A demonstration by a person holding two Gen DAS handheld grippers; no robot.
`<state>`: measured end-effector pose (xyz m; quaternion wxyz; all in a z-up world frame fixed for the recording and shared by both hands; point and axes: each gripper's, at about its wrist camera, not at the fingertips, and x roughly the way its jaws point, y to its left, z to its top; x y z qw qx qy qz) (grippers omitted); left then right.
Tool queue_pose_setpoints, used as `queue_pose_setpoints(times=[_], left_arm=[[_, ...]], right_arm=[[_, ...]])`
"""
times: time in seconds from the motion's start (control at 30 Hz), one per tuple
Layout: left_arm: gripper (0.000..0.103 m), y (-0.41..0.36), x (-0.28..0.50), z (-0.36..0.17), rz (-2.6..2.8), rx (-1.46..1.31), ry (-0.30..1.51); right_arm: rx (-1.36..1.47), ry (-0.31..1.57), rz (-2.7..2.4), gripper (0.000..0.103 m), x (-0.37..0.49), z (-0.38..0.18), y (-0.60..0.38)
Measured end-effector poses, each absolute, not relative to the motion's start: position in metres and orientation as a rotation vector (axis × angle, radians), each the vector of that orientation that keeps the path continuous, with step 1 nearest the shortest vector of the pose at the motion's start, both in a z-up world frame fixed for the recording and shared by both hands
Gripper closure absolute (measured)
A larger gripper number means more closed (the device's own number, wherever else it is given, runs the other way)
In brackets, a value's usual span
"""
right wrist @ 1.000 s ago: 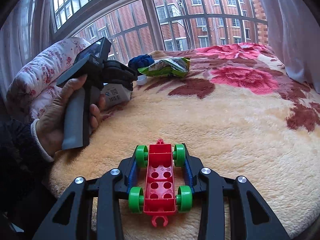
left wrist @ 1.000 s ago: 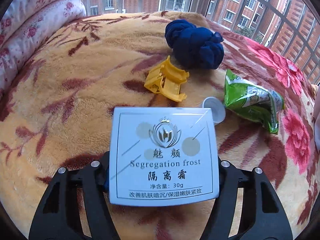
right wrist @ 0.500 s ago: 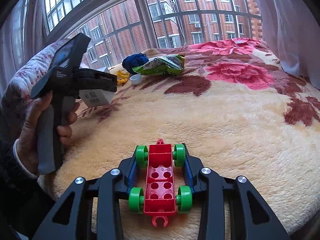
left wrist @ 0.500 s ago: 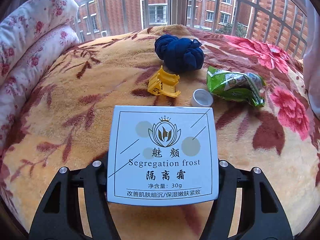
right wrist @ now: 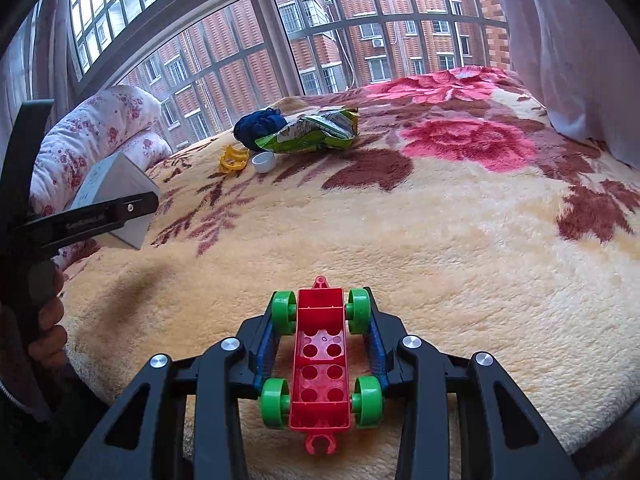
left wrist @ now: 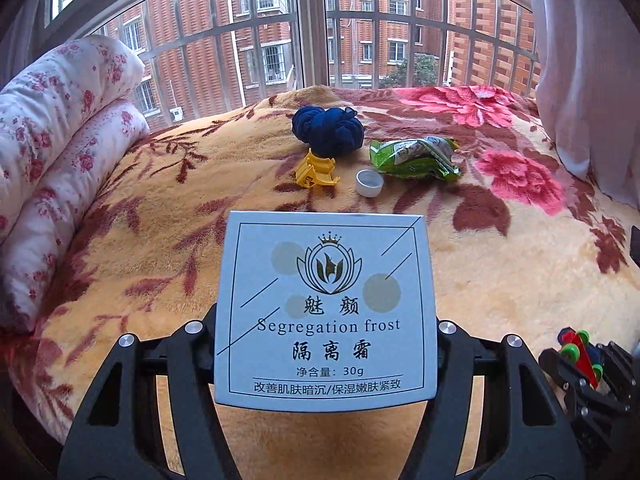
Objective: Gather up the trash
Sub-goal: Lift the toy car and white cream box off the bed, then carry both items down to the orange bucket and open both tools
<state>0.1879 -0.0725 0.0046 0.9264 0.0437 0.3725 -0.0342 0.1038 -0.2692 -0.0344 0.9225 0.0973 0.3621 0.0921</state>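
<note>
My left gripper [left wrist: 326, 344] is shut on a pale blue cosmetics box [left wrist: 326, 308] and holds it above the near edge of the bed; the box also shows in the right wrist view [right wrist: 116, 200]. My right gripper [right wrist: 322, 344] is shut on a red toy car base with green wheels [right wrist: 320, 364], seen small in the left wrist view [left wrist: 580, 354]. Far across the blanket lie a green snack bag [left wrist: 414, 158] [right wrist: 312, 132], a white cap [left wrist: 369, 183] [right wrist: 264, 161] and a yellow plastic piece [left wrist: 316, 170] [right wrist: 233, 159].
A dark blue bundle of cloth [left wrist: 328, 130] lies behind the yellow piece. A rolled floral quilt [left wrist: 60, 152] lines the left side. The flowered blanket [right wrist: 440, 240] covers the bed. A barred window [left wrist: 312, 28] stands behind and a curtain [left wrist: 588, 80] hangs at right.
My left gripper has pulled back and up with the box, so the trash items look farther away and the window shows. The right gripper holds the toy in place.
</note>
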Motion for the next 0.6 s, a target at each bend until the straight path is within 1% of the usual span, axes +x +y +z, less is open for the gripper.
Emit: queue_pose_setpoints(times=[0.23, 0.47, 0.6], left_arm=[[0.04, -0.069, 0.152, 0.003, -0.116, 0.106, 0.757], [0.041, -0.066, 0.097, -0.003, -0.202, 0.151, 0.755], [0.041, -0.064, 0.067, -0.01, -0.243, 0.184, 0.762]], right_arm=[[0.176, 0.737, 0.194, 0.065, 0.09, -0.022, -0.262], [0.072, 0.711, 0.292, 0.065, 0.05, 0.001, -0.236], [0.025, 0.734, 0.365, 0.065, 0.026, 0.004, -0.223]])
